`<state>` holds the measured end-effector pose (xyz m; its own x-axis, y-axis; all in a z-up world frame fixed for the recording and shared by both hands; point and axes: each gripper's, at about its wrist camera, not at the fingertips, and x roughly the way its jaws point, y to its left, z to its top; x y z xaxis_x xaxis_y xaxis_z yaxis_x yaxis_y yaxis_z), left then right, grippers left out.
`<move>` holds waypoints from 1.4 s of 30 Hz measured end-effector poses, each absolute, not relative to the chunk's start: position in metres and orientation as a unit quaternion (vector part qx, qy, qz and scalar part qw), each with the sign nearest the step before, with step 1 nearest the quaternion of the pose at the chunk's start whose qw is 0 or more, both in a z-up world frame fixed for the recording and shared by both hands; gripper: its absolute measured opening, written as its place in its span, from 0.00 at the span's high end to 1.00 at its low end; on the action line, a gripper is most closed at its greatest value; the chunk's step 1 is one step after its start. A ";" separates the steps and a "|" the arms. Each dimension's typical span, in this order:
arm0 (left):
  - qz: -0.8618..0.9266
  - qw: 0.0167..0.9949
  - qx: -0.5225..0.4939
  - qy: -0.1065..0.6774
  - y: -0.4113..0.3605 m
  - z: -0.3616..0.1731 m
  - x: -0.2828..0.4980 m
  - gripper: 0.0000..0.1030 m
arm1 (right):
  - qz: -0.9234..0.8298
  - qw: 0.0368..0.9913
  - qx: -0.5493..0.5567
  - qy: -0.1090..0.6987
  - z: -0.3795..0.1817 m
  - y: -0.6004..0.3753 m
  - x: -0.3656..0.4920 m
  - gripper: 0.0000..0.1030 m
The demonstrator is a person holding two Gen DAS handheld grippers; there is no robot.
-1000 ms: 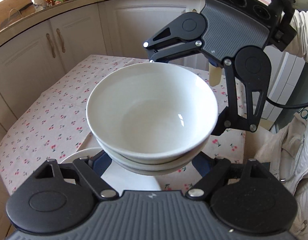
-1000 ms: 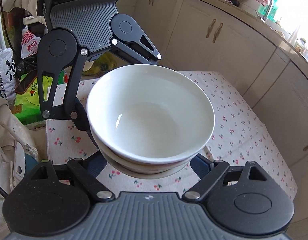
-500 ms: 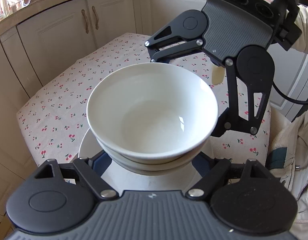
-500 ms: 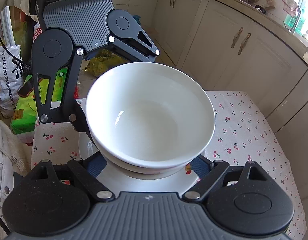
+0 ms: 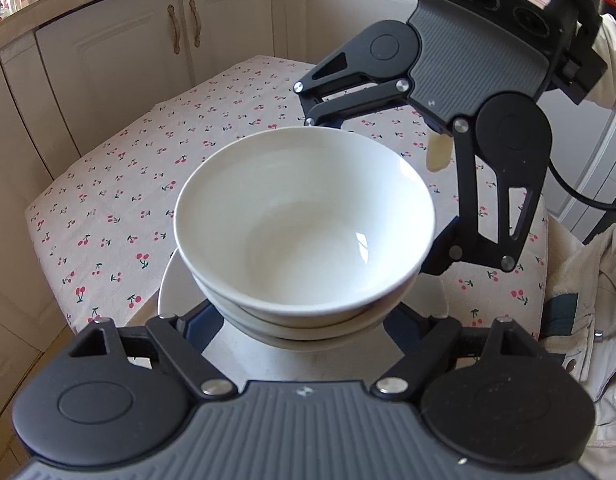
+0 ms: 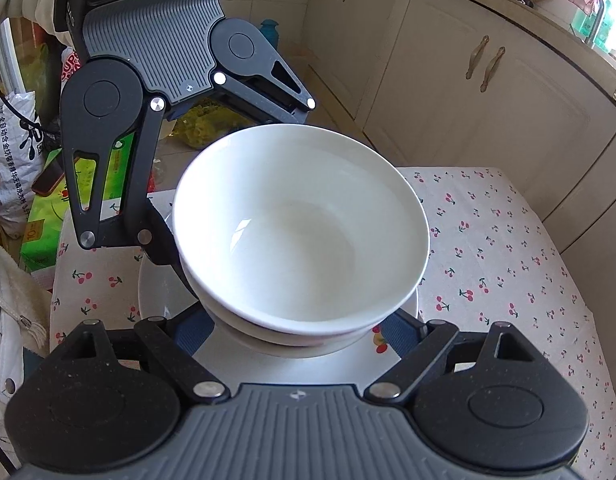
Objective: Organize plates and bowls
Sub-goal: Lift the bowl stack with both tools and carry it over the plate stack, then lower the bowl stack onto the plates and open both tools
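Note:
A stack of white bowls [image 5: 303,232] is held between both grippers from opposite sides, over a white plate [image 5: 167,292] on the cherry-print tablecloth [image 5: 119,184]. My left gripper [image 5: 303,320] is shut on the near side of the stack; its fingertips are hidden under the bowls. The right gripper shows across from it in the left wrist view [image 5: 388,176]. In the right wrist view the bowl stack [image 6: 299,236] fills the centre, my right gripper [image 6: 299,328] is shut on it, and the plate [image 6: 155,292] lies below.
Beige kitchen cabinets [image 5: 127,48] stand behind the table; they also show in the right wrist view [image 6: 468,80]. Bags and a green box [image 6: 43,216] sit on the floor beyond the table edge. A white coat [image 5: 588,280] is at the right.
Both grippers have carried the bowl stack down and across, so it now hangs over the white plate on the table. The grip on the stack is unchanged.

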<state>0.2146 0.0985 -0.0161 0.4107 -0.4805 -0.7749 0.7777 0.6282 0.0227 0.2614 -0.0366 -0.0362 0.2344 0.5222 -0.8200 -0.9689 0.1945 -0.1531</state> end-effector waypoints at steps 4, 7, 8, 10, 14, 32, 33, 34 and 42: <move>-0.385 0.816 0.188 0.388 0.100 -0.017 0.213 0.17 | 0.531 0.702 -0.347 0.323 -0.038 -0.038 0.262 0.11; -0.385 0.818 0.181 0.388 0.102 -0.018 0.212 0.17 | 0.531 0.702 -0.348 0.322 -0.037 -0.038 0.263 0.11; -0.384 0.819 0.178 0.387 0.104 -0.018 0.212 0.17 | 0.531 0.703 -0.348 0.322 -0.037 -0.038 0.263 0.11; -0.383 0.821 0.176 0.384 0.105 -0.019 0.211 0.16 | 0.530 0.704 -0.348 0.321 -0.037 -0.038 0.263 0.11; -0.377 0.829 0.184 0.370 0.104 -0.020 0.205 0.15 | 0.525 0.708 -0.346 0.322 -0.038 -0.039 0.261 0.10; -0.198 0.936 0.148 0.249 0.106 0.015 0.102 0.01 | 0.321 0.856 -0.283 0.290 0.007 -0.093 0.189 0.00; -0.186 0.942 0.140 0.243 0.102 0.016 0.097 0.01 | 0.292 0.873 -0.260 0.291 0.009 -0.098 0.184 0.00; -0.169 0.947 0.130 0.240 0.097 0.016 0.091 0.01 | 0.266 0.886 -0.239 0.297 0.009 -0.103 0.179 0.00; -0.028 0.978 0.046 0.200 0.051 0.030 0.048 0.01 | 0.135 0.932 -0.101 0.321 0.000 -0.135 0.128 0.00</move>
